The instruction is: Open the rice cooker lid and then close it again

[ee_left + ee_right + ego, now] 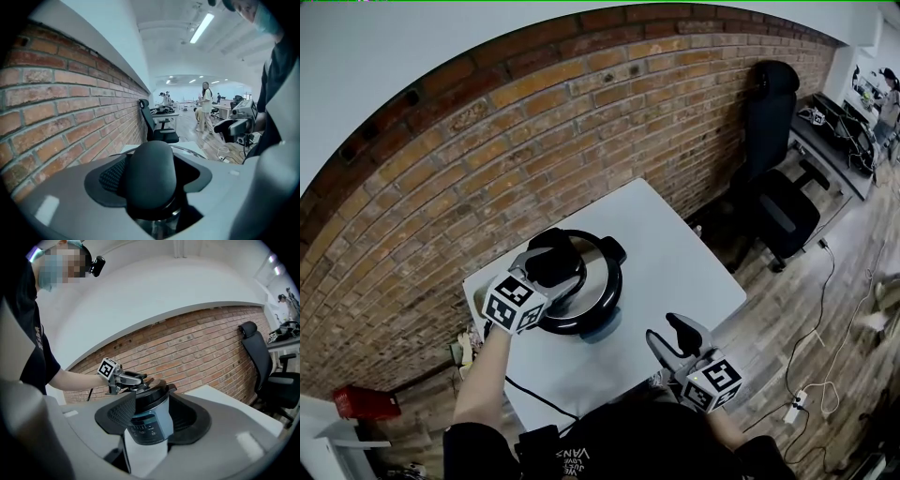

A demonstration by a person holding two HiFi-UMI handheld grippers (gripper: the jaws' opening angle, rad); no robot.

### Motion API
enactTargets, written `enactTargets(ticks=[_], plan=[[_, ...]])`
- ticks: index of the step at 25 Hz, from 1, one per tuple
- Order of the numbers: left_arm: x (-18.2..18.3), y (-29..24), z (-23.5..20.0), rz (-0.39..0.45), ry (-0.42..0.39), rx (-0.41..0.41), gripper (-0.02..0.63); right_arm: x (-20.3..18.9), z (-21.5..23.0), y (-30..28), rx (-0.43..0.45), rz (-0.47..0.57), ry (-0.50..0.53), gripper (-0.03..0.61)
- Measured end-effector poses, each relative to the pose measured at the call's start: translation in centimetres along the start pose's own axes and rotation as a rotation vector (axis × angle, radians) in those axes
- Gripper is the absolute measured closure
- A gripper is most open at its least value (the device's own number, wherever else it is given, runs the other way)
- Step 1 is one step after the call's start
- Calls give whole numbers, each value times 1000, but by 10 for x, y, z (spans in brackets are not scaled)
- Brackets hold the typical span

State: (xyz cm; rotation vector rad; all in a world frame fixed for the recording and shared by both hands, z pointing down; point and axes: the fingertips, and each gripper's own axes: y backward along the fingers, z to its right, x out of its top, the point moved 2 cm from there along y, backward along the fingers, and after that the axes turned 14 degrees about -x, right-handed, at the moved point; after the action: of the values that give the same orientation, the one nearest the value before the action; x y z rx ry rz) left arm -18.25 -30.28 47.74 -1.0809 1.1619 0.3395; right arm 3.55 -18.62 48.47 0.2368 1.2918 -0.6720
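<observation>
Nearest to me, my right claw (671, 336) hangs over the front edge of the white counter (684, 244), well apart from the rice cooker (602, 302). Its jaws stand wide apart with nothing in them; through its own view I see only the cooker's control panel (142, 426) framed in the gap at a distance.

Further in, my left claw (551, 272) reaches over the top of the cooker and straddles the black lid handle (151, 176). In the left gripper view the handle fills most of the space between the jaws, which stand wide around it. The textured left pad lies against its side, the right side is in shadow, and I read this as a grip on the handle.

The lid (592, 270) sits flat and closed on the pot. The cooker stands on the left part of the counter, toward the wall, and a black power cord (532, 395) trails off the counter's near edge.

Behind the counter runs a brick wall (534, 122). To the right along it stands a black office chair (773, 178) on the wooden floor (825, 328).
</observation>
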Motion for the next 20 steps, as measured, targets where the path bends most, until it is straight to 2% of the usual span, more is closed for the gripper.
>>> enactTargets(ticks=[5, 10, 15, 20], plan=[[-2, 4, 2, 21, 0, 37, 312, 1, -10, -1, 38, 18, -7, 365], [-6, 27, 8, 131, 17, 104, 311, 3, -20, 1, 56, 6, 31, 365], [-11, 72, 15, 254, 57, 229, 311, 7, -34, 0, 80, 25, 27, 366], [-17, 119, 39, 332, 38, 345, 311, 9, -49, -2, 90, 20, 65, 365]])
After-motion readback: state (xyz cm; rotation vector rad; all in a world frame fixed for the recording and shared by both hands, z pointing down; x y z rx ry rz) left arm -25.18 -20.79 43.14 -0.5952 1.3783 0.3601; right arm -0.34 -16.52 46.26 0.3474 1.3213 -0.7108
